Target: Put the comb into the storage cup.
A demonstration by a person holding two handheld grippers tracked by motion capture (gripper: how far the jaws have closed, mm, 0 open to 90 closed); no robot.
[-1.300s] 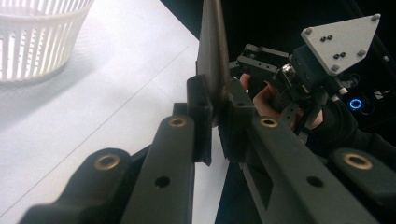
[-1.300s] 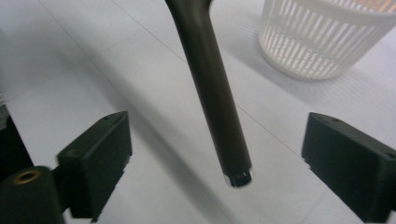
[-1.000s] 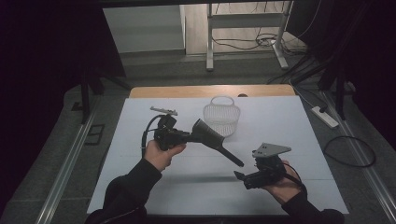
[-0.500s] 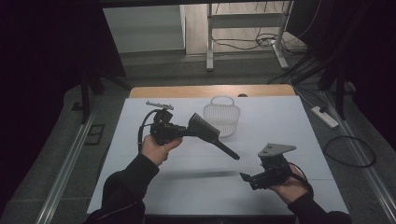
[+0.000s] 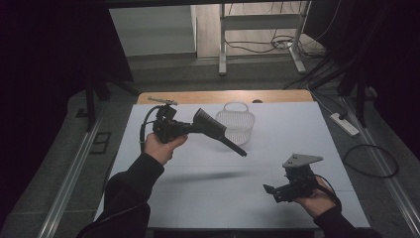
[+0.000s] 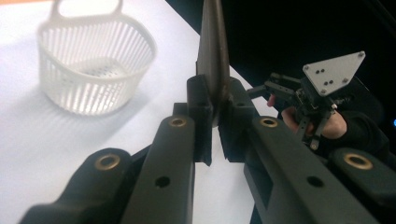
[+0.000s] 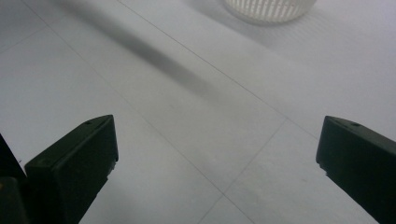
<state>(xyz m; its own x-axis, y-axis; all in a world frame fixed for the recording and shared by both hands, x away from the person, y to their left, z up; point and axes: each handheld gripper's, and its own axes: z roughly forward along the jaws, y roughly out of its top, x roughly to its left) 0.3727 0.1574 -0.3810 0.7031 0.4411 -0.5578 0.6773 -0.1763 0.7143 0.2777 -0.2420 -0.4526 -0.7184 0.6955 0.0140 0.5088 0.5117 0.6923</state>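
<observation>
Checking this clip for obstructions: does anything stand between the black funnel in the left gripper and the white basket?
Nothing visible does. The left gripper is shut on the black funnel, lifted off the white table. The white basket stands just behind it, open top up, with bare tabletop around it. The right gripper is open, well off to the side.

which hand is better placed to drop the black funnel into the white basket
Left. The left gripper already clamps the black funnel right beside the white basket. The right gripper is open, empty and low near the table's front edge.
</observation>
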